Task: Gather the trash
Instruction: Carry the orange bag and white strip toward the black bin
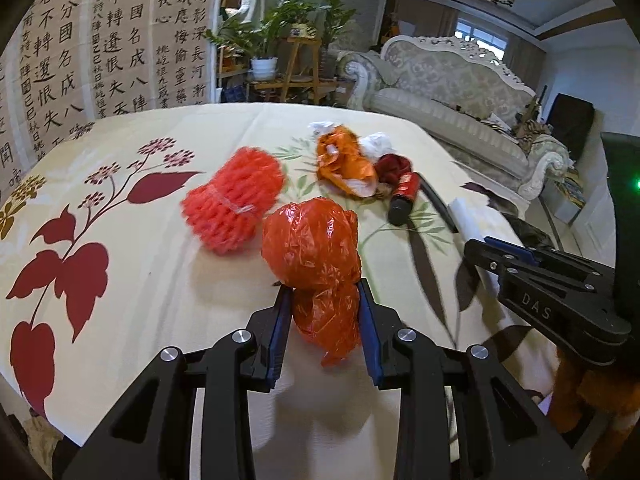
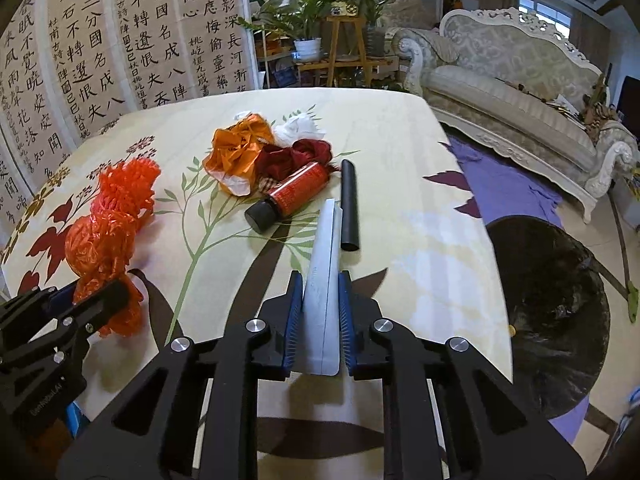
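Observation:
My left gripper (image 1: pixel 324 286) is shut on a crumpled orange-red plastic bag (image 1: pixel 312 240), held just above the floral tablecloth (image 1: pixel 140 280). My right gripper (image 2: pixel 320 276) is shut on a flat white packet (image 2: pixel 326 236) that sticks out forward past the blue pads. In the left wrist view the right gripper (image 1: pixel 480 250) shows at the right edge. In the right wrist view the left gripper (image 2: pixel 100 296) and its bag (image 2: pixel 96 248) sit at the lower left.
On the cloth lie a red foam net (image 1: pixel 234 196), an orange wrapper (image 2: pixel 236 152), white tissue (image 2: pixel 298 128), dark red fabric (image 2: pixel 296 154), a red bottle with a black cap (image 2: pixel 292 196) and a black tube (image 2: pixel 349 208). A black bin bag (image 2: pixel 560 300) gapes beyond the table's right edge.

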